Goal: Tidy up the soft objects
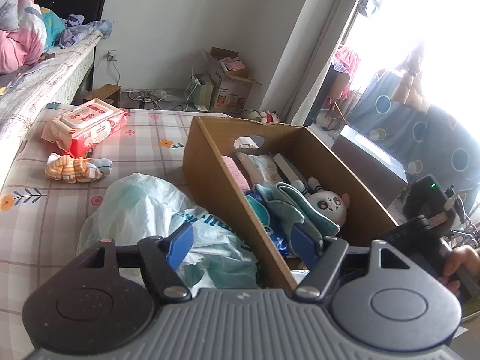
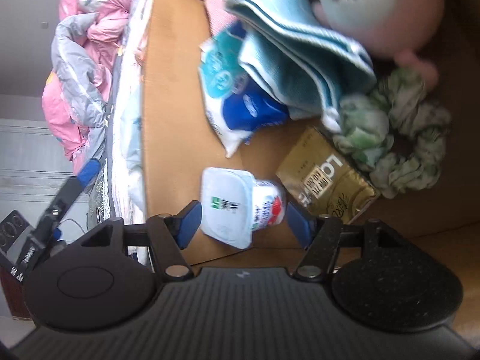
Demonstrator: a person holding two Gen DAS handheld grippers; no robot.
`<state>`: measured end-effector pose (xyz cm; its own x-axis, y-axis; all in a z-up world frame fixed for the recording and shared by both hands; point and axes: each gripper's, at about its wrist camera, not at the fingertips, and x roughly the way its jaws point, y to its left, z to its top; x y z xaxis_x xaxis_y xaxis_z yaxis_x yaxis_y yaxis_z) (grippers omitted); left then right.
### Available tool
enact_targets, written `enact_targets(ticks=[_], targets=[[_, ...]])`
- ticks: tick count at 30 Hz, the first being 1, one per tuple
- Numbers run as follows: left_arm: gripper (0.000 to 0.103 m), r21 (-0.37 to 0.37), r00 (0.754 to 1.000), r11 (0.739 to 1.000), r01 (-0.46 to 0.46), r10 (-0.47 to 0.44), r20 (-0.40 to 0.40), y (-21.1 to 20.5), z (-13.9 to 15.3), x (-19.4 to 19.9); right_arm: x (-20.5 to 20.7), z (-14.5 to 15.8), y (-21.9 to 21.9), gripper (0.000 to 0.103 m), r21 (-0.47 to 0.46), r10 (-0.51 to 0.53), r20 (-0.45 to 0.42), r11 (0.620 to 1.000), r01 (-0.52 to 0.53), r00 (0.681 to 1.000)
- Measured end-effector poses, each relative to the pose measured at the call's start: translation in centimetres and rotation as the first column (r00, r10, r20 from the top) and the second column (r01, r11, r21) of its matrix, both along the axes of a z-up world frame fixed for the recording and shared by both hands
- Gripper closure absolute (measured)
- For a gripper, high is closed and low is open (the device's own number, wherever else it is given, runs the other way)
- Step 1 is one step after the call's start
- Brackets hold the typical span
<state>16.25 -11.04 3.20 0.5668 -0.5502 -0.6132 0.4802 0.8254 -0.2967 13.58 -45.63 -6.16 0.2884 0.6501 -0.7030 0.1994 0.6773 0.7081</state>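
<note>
A cardboard box [image 1: 210,162] stands on the checked bed sheet [image 1: 39,216]. It holds a teal towel [image 1: 297,207], a white plush toy [image 1: 328,207] and a blue-white pack [image 1: 270,231]. My left gripper [image 1: 243,244] is open and straddles the box's near wall, one pad over a crumpled plastic bag [image 1: 144,210], the other by the towel. In the right wrist view my right gripper [image 2: 243,220] reaches into the box [image 2: 171,90], open. A yogurt cup [image 2: 237,207] lies on its side between the pads. The towel [image 2: 300,45], a green scrunchie [image 2: 399,138] and a gold carton [image 2: 324,180] lie beyond.
A red wet-wipes pack [image 1: 87,126] and rolled striped socks [image 1: 75,169] lie on the sheet at the far left. A taller bed with pink bedding [image 1: 21,30] is behind. A person's hand [image 1: 459,264] holds the right gripper's handle beside the box.
</note>
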Motion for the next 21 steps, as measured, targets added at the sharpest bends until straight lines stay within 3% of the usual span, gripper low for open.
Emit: enact_targets(ticks=[4,8,11,14,17,21], targets=[[0.02,0.026,0.998,0.997,-0.069,0.068,0.014,2.6,-0.3,-0.4,-0.1,4.7,1.0,0.033,-0.106,0.053,0.131,0.994,-0.039,0.99],[0.019,0.052,0.987,0.986,-0.161,0.161,0.011,5.5,-0.8,0.3,1.4,9.0,3.6,0.033,-0.205,0.144,0.258,0.974,-0.092,0.955],[0.019,0.045,0.974,0.973,-0.226,0.226,0.011,7.6,-0.8,1.6,4.0,11.4,7.2,0.033,-0.265,0.236,0.334,0.953,-0.15,0.913],[0.019,0.03,0.953,0.953,-0.302,0.301,0.021,9.6,-1.0,4.1,7.8,13.2,11.9,0.033,-0.342,0.354,0.399,0.913,-0.22,0.846],[0.019,0.047,0.932,0.93,-0.363,0.362,0.035,10.7,-1.9,7.5,12.5,13.7,16.9,0.033,-0.396,0.457,0.42,0.87,-0.294,0.784],[0.02,0.044,0.916,0.916,-0.4,0.401,-0.028,11.5,-4.0,12.8,20.1,12.5,22.7,0.033,-0.428,0.531,0.38,0.827,-0.365,0.757]])
